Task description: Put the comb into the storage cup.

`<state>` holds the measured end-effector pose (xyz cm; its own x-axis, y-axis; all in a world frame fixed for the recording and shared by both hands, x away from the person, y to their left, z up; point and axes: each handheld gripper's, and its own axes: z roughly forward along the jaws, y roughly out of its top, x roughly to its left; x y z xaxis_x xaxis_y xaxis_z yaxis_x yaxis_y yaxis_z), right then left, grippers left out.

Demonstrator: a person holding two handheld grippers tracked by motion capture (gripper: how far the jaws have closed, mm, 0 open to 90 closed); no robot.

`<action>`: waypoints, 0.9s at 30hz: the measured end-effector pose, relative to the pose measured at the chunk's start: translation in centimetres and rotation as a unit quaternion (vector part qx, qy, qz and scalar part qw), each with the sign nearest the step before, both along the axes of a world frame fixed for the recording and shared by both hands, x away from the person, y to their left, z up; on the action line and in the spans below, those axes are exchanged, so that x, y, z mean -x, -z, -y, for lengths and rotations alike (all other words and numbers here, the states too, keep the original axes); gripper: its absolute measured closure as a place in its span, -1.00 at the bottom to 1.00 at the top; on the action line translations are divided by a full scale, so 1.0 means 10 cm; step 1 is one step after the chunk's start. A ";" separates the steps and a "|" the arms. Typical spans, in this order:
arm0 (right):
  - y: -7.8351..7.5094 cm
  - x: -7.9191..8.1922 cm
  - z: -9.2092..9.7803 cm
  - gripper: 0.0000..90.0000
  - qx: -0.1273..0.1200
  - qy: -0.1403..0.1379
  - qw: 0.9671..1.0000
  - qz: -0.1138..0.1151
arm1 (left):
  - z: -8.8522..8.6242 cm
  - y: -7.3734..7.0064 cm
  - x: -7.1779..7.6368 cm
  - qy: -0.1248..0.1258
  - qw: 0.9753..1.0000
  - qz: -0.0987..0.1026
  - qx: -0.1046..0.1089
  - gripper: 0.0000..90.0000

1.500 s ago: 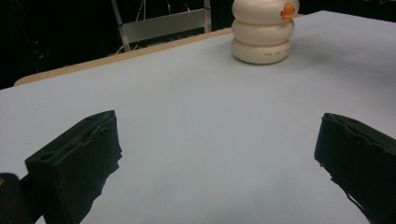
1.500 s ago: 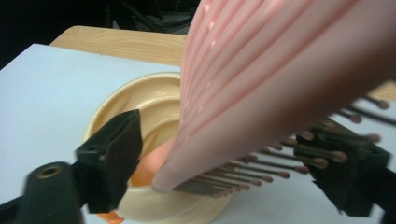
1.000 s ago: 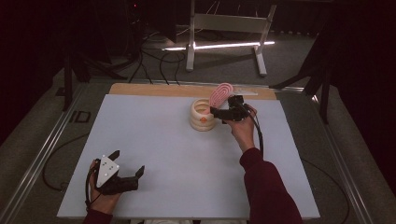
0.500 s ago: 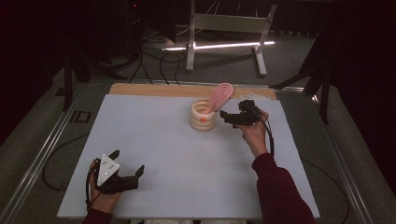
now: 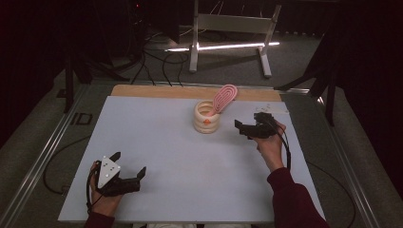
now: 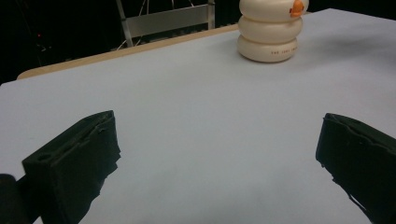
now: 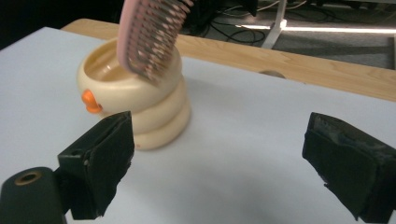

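Left gripper (image 5: 124, 167) parked at the near left corner of the table (image 5: 157, 142), same spot as a second ago, jaws spread wide with nothing between them. In the left gripper view, bare white surface between the jaws and the cup (image 6: 271, 30) far ahead. Plenty of free table on that side; the near edge sits just under the hand, the left edge close by, so little slack for drawing back or outward.

Further right, near the far middle of the table: cream ribbed cup (image 5: 207, 116), upright, with the pink brush (image 5: 224, 98) standing in it, head up and leaning right over the rim. No change in either since a second ago.

Right again: right gripper (image 5: 243, 128), a second ago up against the brush beside the cup, now pulled back toward the near right and well clear of both. Jaws wide apart, empty, pointed back at the cup. In the right gripper view, cup (image 7: 133, 100) and brush (image 7: 149, 35) ahead and to the left, open table between the jaws. Reads as brush dropped in and let go, placing step most likely finished, hand retreating.

Room: broad open surface between the two grippers and in front of the cup. Wooden strip (image 5: 180, 91) just behind the cup, so scant margin for pushing it farther away. Right edge not far beyond the right hand; safer retreat toward the near middle than outward.
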<state>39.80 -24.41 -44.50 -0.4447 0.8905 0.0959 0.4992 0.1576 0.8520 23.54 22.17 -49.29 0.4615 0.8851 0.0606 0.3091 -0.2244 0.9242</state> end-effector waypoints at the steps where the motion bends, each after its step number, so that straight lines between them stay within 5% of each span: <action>1: 0.00 0.02 0.02 -0.80 -0.002 0.000 1.000 0.000 | 0.00 0.00 0.00 0.000 1.000 0.000 0.000 -0.99; 14: 0.10 0.32 0.17 -0.80 -0.003 -0.006 1.000 0.005 | -0.03 -0.04 -0.05 -0.001 1.000 0.002 0.011 -0.99; 27: 0.25 0.70 0.26 -0.80 0.003 -0.019 0.999 0.038 | -0.09 -0.10 -0.10 -0.002 1.000 0.006 0.022 -0.99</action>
